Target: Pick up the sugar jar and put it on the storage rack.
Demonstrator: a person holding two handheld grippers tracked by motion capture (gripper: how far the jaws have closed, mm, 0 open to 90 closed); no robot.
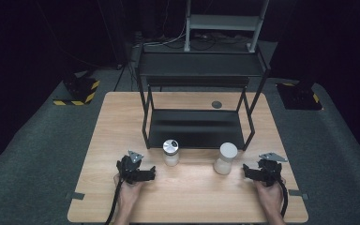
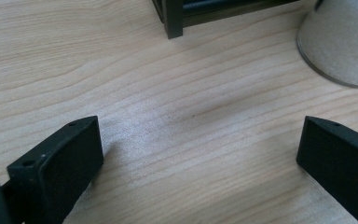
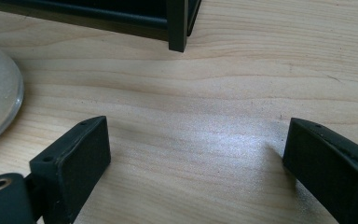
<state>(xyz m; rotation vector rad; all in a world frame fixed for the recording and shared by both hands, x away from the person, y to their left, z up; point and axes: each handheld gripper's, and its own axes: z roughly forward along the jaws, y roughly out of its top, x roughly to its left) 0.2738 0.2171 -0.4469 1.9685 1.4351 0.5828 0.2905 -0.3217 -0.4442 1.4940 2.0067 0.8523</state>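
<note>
High view: silver-lidded jar (image 1: pixel 171 153) and white jar (image 1: pixel 225 158) hold pale powder.

Two bare hands, the left hand (image 1: pixel 127 194) and right hand (image 1: pixel 269 196), each carry a matte black two-jaw left gripper (image 1: pixel 151 174) and right gripper (image 1: pixel 246 170), both topped by a grey three-cornered plate, with a black cable trailing back; the blocky black jaws bear small screw holes

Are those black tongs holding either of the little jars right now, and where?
Nothing is held. The left tongs and right tongs stand open over bare table, beside the metal-lidded jar and white jar.
</note>
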